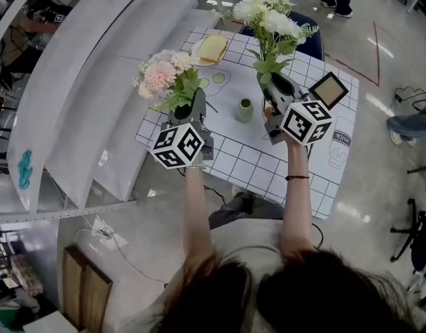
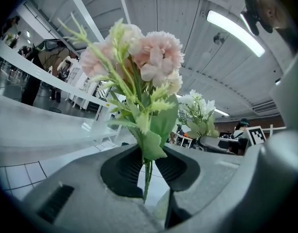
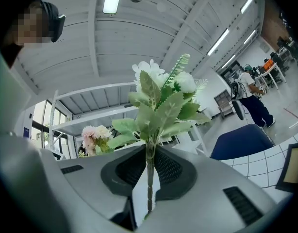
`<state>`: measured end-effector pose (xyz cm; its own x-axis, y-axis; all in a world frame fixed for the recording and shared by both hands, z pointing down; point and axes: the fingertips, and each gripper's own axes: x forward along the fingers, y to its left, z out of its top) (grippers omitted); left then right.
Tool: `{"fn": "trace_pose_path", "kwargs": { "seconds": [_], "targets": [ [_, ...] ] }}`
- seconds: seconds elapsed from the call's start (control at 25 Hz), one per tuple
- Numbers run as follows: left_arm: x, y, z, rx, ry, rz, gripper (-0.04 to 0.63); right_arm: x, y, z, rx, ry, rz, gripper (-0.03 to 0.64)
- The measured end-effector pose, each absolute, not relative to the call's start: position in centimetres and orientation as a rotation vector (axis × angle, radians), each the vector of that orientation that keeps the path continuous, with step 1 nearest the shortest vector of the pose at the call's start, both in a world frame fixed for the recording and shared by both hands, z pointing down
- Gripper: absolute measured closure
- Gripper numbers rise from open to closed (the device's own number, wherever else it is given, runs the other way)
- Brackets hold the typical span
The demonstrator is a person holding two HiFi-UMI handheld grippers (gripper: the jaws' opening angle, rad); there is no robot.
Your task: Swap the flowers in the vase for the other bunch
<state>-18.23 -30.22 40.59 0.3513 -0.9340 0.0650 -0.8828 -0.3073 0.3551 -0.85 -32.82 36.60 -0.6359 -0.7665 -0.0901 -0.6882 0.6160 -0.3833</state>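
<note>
The vase [image 1: 245,109] at frame centre looks empty; the left gripper [image 2: 148,166] jaws clamp the pink bunch [image 2: 139,67], the right gripper [image 3: 150,171] jaws clamp the white bunch [image 3: 161,106], and insertion remains.

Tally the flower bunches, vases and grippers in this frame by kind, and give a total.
Flower bunches: 2, a pink bunch and a white bunch
Vases: 1, a small green vase, empty on the table
Grippers: 2, the left gripper shut on the pink bunch and the right gripper shut on the white bunch
Total: 5
</note>
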Motion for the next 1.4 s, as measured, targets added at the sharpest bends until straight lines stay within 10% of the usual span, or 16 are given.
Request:
{"fn": "trace_pose_path", "kwargs": {
  "seconds": [1.4],
  "targets": [
    [-20.7,-31.6,42.7,2.282,-1.554,-0.186,0.517,-5.4,-34.9,39.0,-1.204,2.581,-0.417,0.566]
  ]
}}
